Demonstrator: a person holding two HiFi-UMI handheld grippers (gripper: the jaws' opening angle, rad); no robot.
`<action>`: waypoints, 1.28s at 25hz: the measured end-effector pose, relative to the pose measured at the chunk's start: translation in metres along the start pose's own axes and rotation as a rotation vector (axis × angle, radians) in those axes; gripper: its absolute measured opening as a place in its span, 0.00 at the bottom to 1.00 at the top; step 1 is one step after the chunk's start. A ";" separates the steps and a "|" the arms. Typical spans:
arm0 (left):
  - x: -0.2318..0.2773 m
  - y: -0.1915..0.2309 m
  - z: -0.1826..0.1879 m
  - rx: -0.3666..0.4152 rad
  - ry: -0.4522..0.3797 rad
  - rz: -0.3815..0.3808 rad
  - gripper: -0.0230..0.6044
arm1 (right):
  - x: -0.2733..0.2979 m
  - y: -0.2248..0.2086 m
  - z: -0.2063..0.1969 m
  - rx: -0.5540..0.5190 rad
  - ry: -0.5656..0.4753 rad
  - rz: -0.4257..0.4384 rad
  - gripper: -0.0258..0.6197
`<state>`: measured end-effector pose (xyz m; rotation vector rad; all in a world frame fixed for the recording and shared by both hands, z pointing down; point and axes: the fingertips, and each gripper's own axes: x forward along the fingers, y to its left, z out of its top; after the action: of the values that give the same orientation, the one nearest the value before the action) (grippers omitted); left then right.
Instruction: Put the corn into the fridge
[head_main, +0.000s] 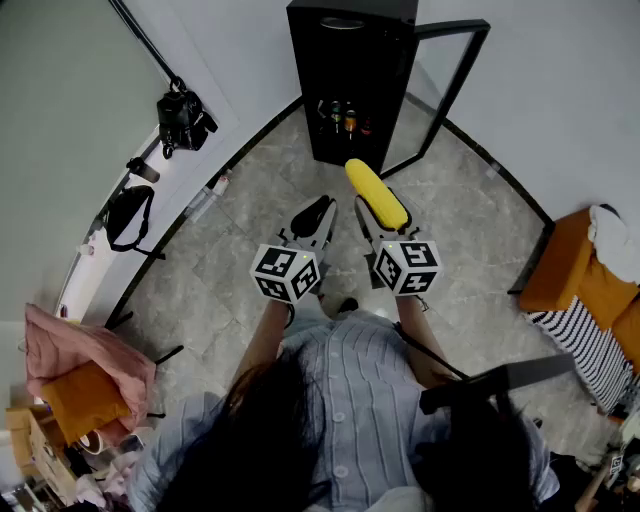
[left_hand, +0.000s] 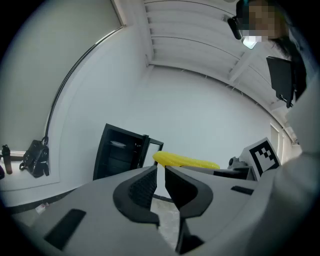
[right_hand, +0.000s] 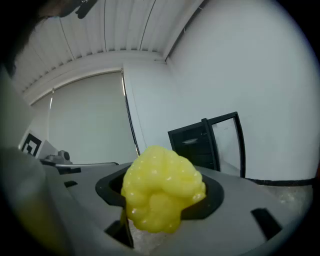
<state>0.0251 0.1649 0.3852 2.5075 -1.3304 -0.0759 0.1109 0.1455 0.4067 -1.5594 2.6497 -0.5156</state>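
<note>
Setting: a person (head_main: 360, 400) in a light blue buttoned shirt stands on a grey marbled floor (head_main: 250, 230) and holds both grippers out in front, roughly level.
Fridge: small black fridge (head_main: 350, 80) on the floor against the white wall, straight ahead of the grippers. Also seen in the left gripper view (left_hand: 117, 157) and the right gripper view (right_hand: 195, 147).
Fridge door: glass door (head_main: 462, 80) swung wide open to the right of the cabinet.
Fridge contents: a few bottles (head_main: 345, 118) on a low shelf; details too small to tell.
Corn: yellow corn (head_main: 377, 194) is held in the air short of the open fridge, not yet inside. Its long axis points towards the opening.
Right gripper: right gripper (head_main: 383, 215) has its jaws clamped on the corn. In its own view the knobbly end of the cob (right_hand: 162, 195) fills the space between the dark pads.
Left gripper: left gripper (head_main: 312, 215) sits just beside the right one, to its left. Its jaws are drawn together to a thin slit with nothing between them (left_hand: 160, 172). The corn (left_hand: 185, 161) shows beyond them, to the right.
Marker cubes: one on each gripper, left (head_main: 286, 272) and right (head_main: 407, 266), close to the person's body.
Surroundings: a black camera (head_main: 183, 118) on a stand at upper left. Orange seating (head_main: 575, 265) at right.
</note>
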 end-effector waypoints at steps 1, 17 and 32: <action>-0.001 -0.001 -0.001 -0.006 0.001 -0.001 0.13 | -0.002 0.001 0.000 0.011 -0.003 0.007 0.45; -0.007 -0.004 -0.013 -0.038 0.043 0.009 0.13 | -0.014 -0.001 -0.019 0.075 0.014 0.025 0.45; 0.023 0.022 -0.019 -0.050 0.090 -0.017 0.13 | 0.023 -0.020 -0.024 0.100 0.033 -0.006 0.45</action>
<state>0.0238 0.1392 0.4115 2.4510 -1.2566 0.0000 0.1116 0.1234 0.4388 -1.5443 2.5994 -0.6685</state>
